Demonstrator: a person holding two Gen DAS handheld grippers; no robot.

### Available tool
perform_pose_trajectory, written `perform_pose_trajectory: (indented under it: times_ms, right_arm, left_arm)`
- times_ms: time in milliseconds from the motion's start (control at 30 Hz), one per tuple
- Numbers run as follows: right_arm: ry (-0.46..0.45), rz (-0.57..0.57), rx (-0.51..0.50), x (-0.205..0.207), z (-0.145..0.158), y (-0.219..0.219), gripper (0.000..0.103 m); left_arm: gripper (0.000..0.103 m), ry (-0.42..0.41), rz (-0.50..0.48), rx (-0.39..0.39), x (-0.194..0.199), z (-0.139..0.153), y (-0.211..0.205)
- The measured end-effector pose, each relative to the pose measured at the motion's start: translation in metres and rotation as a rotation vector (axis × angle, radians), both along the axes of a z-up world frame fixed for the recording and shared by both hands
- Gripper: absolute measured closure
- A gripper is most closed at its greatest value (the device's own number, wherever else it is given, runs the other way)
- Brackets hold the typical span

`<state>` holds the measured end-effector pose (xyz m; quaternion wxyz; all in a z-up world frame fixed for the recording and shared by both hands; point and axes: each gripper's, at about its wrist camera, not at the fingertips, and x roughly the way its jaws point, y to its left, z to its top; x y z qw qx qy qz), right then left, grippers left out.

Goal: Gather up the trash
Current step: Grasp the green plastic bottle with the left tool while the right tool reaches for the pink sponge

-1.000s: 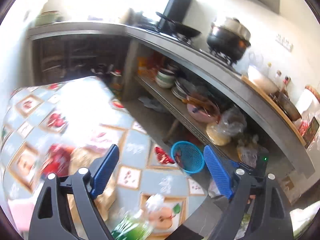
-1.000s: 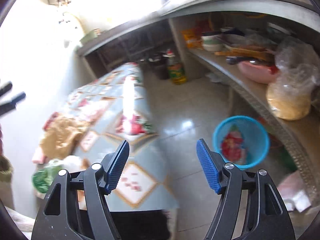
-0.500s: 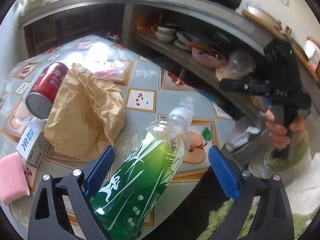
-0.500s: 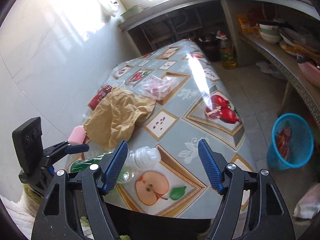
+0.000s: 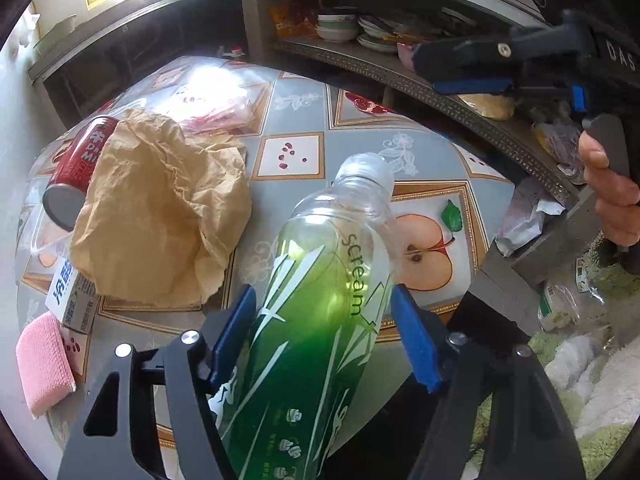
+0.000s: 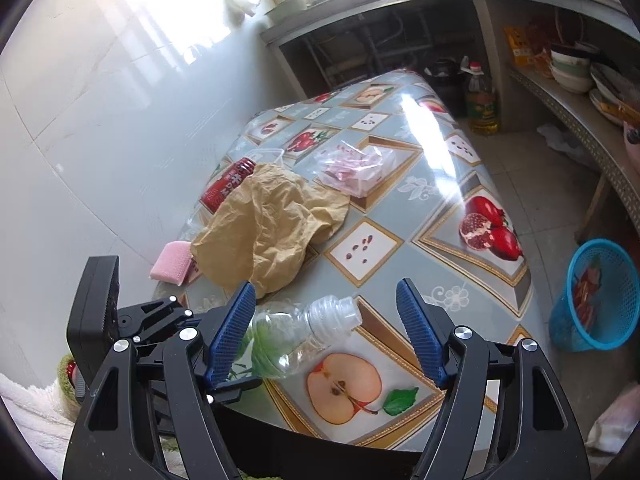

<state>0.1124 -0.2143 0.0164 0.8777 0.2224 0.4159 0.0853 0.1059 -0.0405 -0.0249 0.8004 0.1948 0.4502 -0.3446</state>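
A green-tinted plastic bottle (image 5: 320,320) lies on the patterned table (image 5: 292,156), neck pointing away. My left gripper (image 5: 322,292) straddles its body; the jaws are closing and both blue pads touch its sides. In the right wrist view the bottle's clear neck (image 6: 316,324) pokes out beside my left gripper. My right gripper (image 6: 325,292) hovers open above the table's near end with nothing between its fingers. A crumpled brown paper bag (image 6: 268,224), a red can (image 6: 226,186) and a clear plastic bag (image 6: 352,168) lie farther back.
A blue mesh basket (image 6: 596,296) with red scraps stands on the floor right of the table. A pink sponge (image 5: 44,364) and a small carton (image 5: 72,296) sit at the table's left edge. Shelves with dishes (image 6: 572,72) run along the right wall.
My left gripper dropped down over the bottle and its jaws narrowed onto it. My right gripper swung from the basket side to face the table, staying open.
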Motion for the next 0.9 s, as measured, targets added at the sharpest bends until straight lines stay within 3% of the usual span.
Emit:
perform_pose_trajectory:
  times_ms: [133, 267, 400, 533, 633, 767, 900]
  right_arm:
    - [-0.045, 0.171, 0.008, 0.025, 0.024, 0.026, 0.033]
    - [-0.104, 0.466, -0.008, 0.071, 0.050, 0.082, 0.033]
    - [-0.084, 0.765, -0.087, 0.127, 0.057, 0.169, 0.031]
    - [0.018, 0.986, -0.188, 0.171, 0.034, 0.265, 0.028]
    - [0.062, 1.097, -0.353, 0.189, 0.008, 0.328, 0.028]
    - [0.068, 1.203, -0.533, 0.202, -0.023, 0.375, 0.027]
    - [0.135, 1.255, -0.597, 0.214, -0.048, 0.398, 0.027]
  left_arm:
    - [0.036, -0.003, 0.070, -0.017, -0.015, 0.000, 0.015]
    - [0.037, 0.018, 0.147, -0.047, -0.027, 0.000, 0.036]
    - [0.037, 0.036, 0.223, -0.080, -0.038, -0.001, 0.058]
    - [0.038, 0.039, 0.284, -0.110, -0.046, -0.001, 0.074]
    - [0.038, 0.043, 0.312, -0.128, -0.049, -0.001, 0.080]
    - [0.038, 0.054, 0.330, -0.159, -0.049, -0.002, 0.089]
    - [0.038, 0.065, 0.327, -0.178, -0.046, -0.003, 0.092]
